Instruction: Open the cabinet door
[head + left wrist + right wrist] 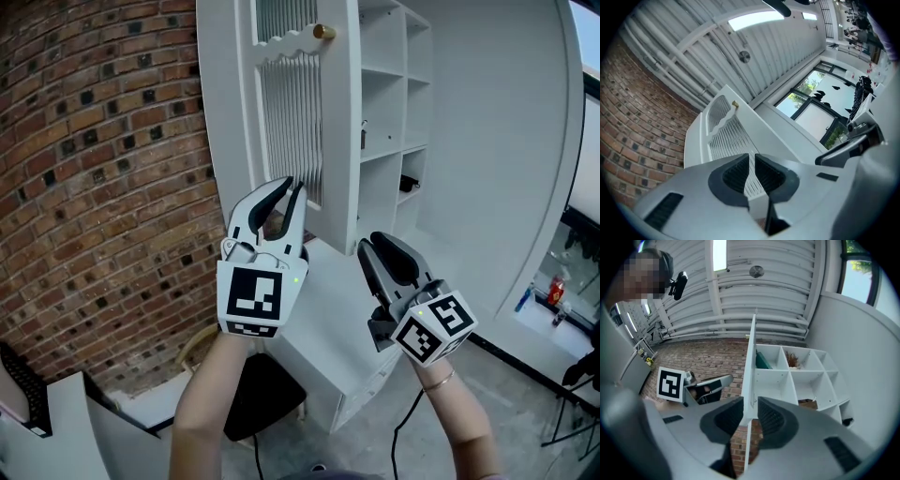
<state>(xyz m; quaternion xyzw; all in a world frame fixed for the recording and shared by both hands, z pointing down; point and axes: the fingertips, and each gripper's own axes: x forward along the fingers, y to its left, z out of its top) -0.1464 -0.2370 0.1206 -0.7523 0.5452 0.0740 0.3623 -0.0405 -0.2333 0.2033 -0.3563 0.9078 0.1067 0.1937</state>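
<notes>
Cabinet door (292,103), white with a slatted panel and a brass knob (324,32) near its top, stands swung open at the left edge of the cabinet (384,150), baring the shelves. The left claw (287,190) is raised before the slats at the door's lower end, jaws a narrow slit apart, pinching nothing. The right claw (373,241) sits just beside the door's lower free corner, jaws slightly spread and empty, the door's edge showing through their gap.
</notes>
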